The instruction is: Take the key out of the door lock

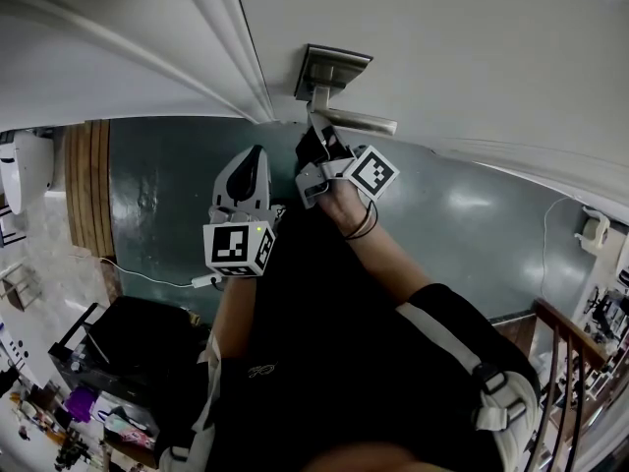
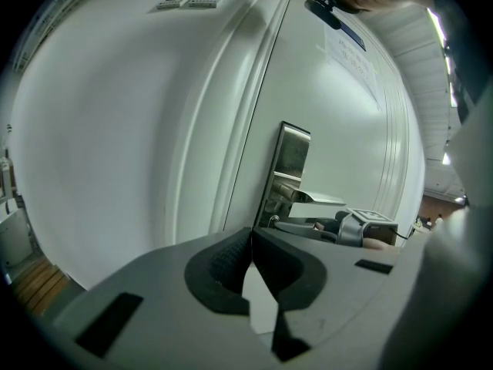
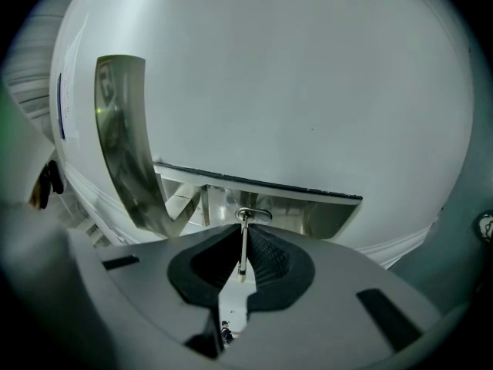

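Right claw (image 3: 245, 233) at lower centre pinches the key (image 3: 243, 257) edge-on; if I pull skewed, it may bind in the lock (image 3: 255, 215).

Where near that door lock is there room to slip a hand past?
Crowded at the lock plate: the handle juts out and the right gripper grips the key. Bare: the door face beyond the handle's tip, and the frame mouldings on the other side.
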The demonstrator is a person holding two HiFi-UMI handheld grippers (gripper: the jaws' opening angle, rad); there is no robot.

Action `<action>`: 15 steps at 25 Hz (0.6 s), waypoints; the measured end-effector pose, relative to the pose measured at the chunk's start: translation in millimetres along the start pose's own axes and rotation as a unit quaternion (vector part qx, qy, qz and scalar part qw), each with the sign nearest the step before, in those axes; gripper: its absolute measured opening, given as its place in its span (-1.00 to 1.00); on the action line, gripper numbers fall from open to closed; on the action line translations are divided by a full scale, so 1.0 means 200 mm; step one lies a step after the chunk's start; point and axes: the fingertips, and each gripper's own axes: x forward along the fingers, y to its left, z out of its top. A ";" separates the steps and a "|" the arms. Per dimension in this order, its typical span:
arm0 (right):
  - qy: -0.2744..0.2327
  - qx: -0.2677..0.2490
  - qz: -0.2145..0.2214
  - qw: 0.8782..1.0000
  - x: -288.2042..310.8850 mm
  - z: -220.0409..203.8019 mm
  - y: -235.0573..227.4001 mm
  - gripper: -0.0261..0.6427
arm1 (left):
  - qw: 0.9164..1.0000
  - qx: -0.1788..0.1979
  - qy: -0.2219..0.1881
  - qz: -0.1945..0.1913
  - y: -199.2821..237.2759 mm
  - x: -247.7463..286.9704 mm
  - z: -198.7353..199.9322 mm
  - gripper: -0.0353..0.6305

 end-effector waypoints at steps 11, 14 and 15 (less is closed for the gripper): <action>0.000 0.011 -0.016 1.000 -0.01 0.00 -0.02 -0.83 | 1.000 0.000 0.000 0.001 -0.01 -0.02 -0.01 -0.82; -0.001 0.014 -0.022 1.000 -0.02 0.00 -0.02 -0.83 | 1.000 0.000 0.001 -0.001 -0.02 -0.03 -0.02 -0.82; -0.001 0.014 -0.023 1.000 -0.02 -0.01 -0.03 -0.83 | 1.000 0.000 0.001 -0.001 -0.02 -0.04 -0.02 -0.82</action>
